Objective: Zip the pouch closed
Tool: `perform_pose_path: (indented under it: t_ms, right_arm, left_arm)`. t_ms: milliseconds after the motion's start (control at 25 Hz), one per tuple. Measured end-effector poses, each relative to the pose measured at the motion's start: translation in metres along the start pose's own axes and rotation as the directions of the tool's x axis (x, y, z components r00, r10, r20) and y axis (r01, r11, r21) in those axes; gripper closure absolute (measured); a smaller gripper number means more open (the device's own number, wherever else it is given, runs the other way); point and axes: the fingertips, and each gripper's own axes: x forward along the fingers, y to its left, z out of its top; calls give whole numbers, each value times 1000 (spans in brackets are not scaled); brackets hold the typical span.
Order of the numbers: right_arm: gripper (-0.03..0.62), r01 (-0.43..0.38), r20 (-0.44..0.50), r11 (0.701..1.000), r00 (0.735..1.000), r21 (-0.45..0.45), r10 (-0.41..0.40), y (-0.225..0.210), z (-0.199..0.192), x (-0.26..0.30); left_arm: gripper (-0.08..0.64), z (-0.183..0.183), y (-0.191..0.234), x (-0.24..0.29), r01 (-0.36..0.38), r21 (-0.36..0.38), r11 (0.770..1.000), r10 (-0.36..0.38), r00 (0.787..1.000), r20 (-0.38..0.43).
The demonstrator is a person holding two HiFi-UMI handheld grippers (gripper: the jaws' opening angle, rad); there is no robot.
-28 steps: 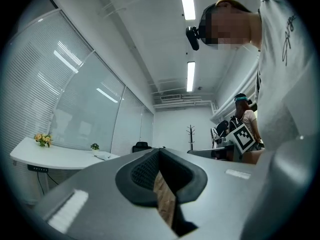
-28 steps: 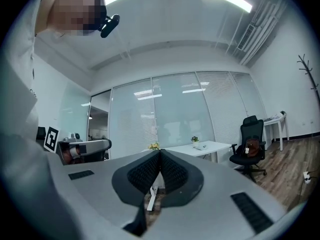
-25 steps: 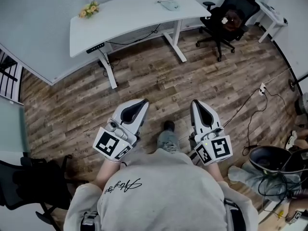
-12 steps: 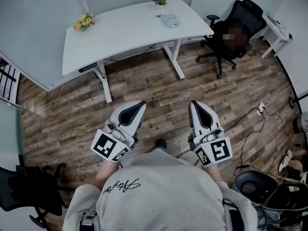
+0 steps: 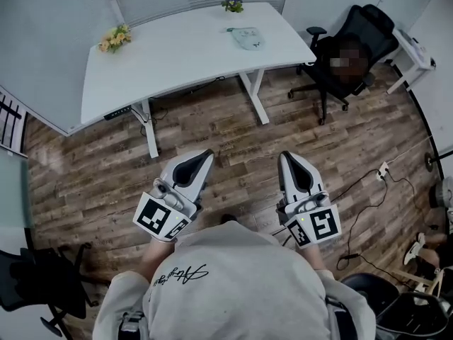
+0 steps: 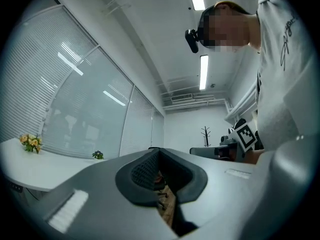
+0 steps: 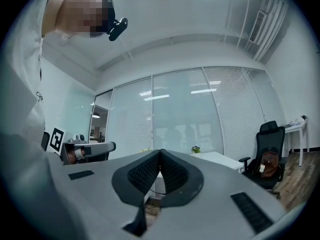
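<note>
A pale grey-green pouch (image 5: 247, 37) lies on the far right part of the white desk (image 5: 170, 55), well ahead of me. Both grippers are held out at waist height over the wooden floor, far short of the desk. My left gripper (image 5: 207, 153) is shut, its tips together (image 6: 159, 151) with nothing between them. The right gripper (image 5: 288, 154) is likewise shut and empty (image 7: 160, 151). In the right gripper view the desk (image 7: 220, 159) shows just beyond the jaws; the pouch is not visible there.
A black office chair (image 5: 354, 41) stands right of the desk, with a small white side table (image 5: 417, 48) beyond it. Yellow flowers (image 5: 113, 37) and a small plant (image 5: 231, 4) sit on the desk. Cables (image 5: 375, 183) trail on the floor at right. Dark chairs stand at lower left (image 5: 35, 282) and lower right (image 5: 396, 314).
The desk and the black chair have come closer and lower in the head view as I walk forward. Both grippers stay shut and keep their place in front of my body.
</note>
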Motion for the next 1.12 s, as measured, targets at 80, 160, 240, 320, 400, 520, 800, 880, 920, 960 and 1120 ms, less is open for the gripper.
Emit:
perform_pose_path:
  t_ms: [80,160,240,320,400,520,800,880,920,960,1120]
  right_arm:
    - [592,1,-10,1000,1000,5,-1,-5,-3,3]
    - [592,5,-17,1000,1000,15,-4,-7,-6,8]
    - [592,5,-20,1000,1000,27,-4,-4,-9,15]
    - [592,7,-19,999,1000,39,-6,-1,-11,22]
    - [592,12,-18,998,1000,56,-11,2,-12,27]
    - [592,13,-21,999,1000,46,-12,6,-10,30]
    - [592,19,4,998,1000,66,-20,1,-3,38]
    - [592,14,2,998,1000,62,-14,1,-3,40]
    - [592,12,2,998,1000,62,-12,0,-4,41]
    - [592,11,4,998,1000,62,-11,0,-3,42]
    - [592,17,10,998,1000,58,-18,-6,-2,42]
  left_arm:
    - [561,-3,4,3,-11,-7,1000,11,1000,-4]
    - [561,-5,8,3,-13,-15,1000,13,1000,-11]
    - [560,-7,14,2,-10,-18,1000,10,1000,-21]
    - [561,-8,22,1,-7,-19,1000,7,1000,-27]
    - [561,-8,28,1,-2,-22,1000,1,999,-33]
    - [561,-1,35,2,4,-13,1000,-5,1000,-25]
    - [561,3,45,6,14,-4,1000,-14,1000,-14]
    - [561,2,47,9,15,-4,1000,-15,1000,-16]
    - [561,2,47,10,16,-4,1000,-16,1000,-16]
    - [561,2,47,10,17,-4,1000,-17,1000,-15]
    - [561,2,48,15,21,-4,1000,-21,1000,-13]
